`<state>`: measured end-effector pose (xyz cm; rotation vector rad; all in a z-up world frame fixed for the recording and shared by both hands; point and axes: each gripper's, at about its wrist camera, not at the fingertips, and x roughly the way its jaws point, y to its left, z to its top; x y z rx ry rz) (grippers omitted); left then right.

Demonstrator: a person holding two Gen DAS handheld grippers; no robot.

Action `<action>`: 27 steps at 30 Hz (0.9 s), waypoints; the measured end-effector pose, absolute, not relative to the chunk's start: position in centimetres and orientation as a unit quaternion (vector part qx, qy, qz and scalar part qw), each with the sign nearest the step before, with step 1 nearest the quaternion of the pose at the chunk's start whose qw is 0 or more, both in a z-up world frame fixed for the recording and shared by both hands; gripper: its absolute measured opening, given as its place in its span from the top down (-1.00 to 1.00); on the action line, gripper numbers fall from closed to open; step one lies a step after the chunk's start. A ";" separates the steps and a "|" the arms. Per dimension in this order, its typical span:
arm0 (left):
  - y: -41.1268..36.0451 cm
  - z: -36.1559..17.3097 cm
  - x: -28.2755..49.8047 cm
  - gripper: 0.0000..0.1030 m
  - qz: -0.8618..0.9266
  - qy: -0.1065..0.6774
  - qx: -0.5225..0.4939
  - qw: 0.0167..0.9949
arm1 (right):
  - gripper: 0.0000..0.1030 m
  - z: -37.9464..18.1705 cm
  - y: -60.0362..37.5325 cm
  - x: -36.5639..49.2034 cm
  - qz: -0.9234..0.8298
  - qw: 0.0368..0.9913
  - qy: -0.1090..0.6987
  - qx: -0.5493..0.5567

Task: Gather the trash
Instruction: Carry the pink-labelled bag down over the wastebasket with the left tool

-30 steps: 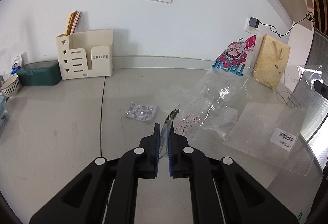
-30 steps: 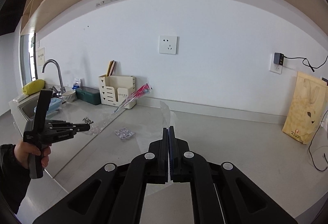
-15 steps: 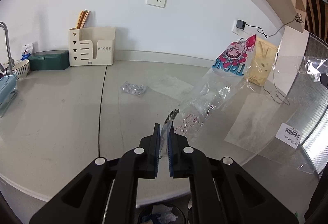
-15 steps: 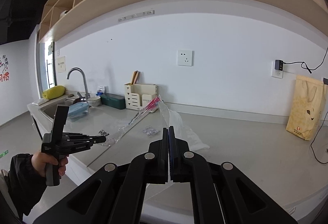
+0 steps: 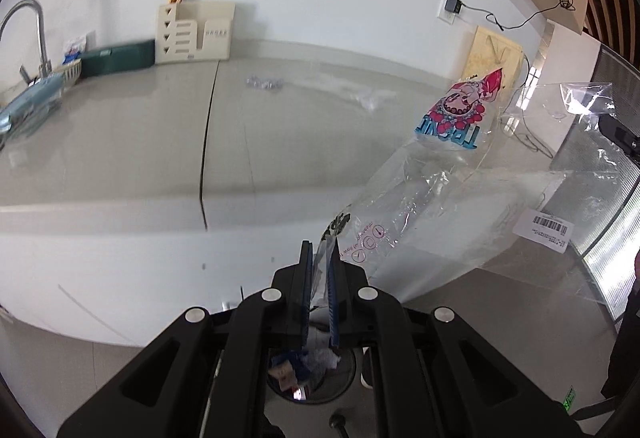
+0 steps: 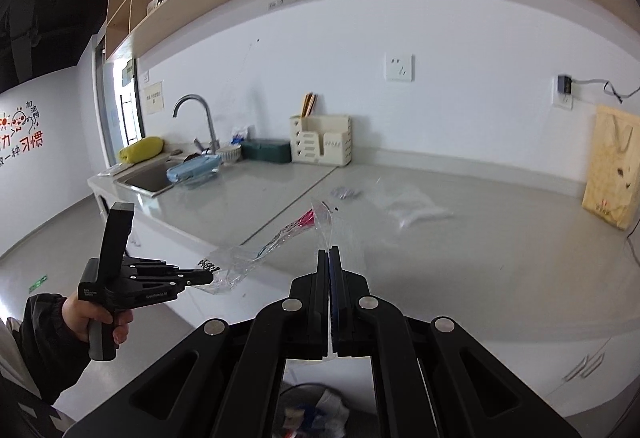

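Printed clear wrapper (image 5: 424,197) hangs off the counter edge, pinched at one end. Second clear bag (image 5: 560,181) with barcode label alongside. Bin (image 5: 310,378) below holds trash. Foil blister (image 5: 264,81) and clear film (image 5: 360,93) lie on counter.

A grey countertop (image 6: 460,258) is seen along the wall; a blister pack (image 6: 345,192), clear plastic wrap (image 6: 414,207), cream organiser (image 6: 322,140), green box (image 6: 266,149) and yellow paper bag (image 6: 612,165) are set on it
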<state>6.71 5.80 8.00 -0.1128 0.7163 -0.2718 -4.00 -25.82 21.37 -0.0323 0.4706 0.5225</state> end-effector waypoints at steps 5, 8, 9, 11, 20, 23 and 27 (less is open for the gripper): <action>5.4 5.0 3.5 0.84 -0.132 0.375 -0.062 0.916 | 0.89 18.8 -24.8 -5.8 0.275 0.925 0.262 -0.020; 5.1 3.3 2.2 0.84 -0.127 0.387 -0.062 0.911 | 0.89 16.9 -24.1 -6.2 0.283 0.915 0.287 -0.023; 5.0 2.7 2.1 0.84 -0.127 0.393 -0.065 0.908 | 0.89 16.2 -23.9 -6.2 0.285 0.912 0.293 -0.024; 4.6 1.2 1.6 0.84 -0.126 0.408 -0.064 0.902 | 0.89 14.5 -23.3 -6.3 0.287 0.907 0.308 -0.027; 2.0 -7.4 2.1 0.84 -0.117 0.481 -0.056 0.867 | 0.89 4.7 -22.6 -5.3 0.258 0.889 0.379 -0.010; 1.6 -9.8 2.9 0.84 -0.115 0.501 -0.060 0.856 | 0.89 1.6 -22.2 -4.6 0.248 0.886 0.391 -0.023; 0.7 -13.1 4.3 0.84 -0.108 0.533 -0.059 0.837 | 0.89 -2.8 -21.9 -2.8 0.242 0.871 0.428 -0.017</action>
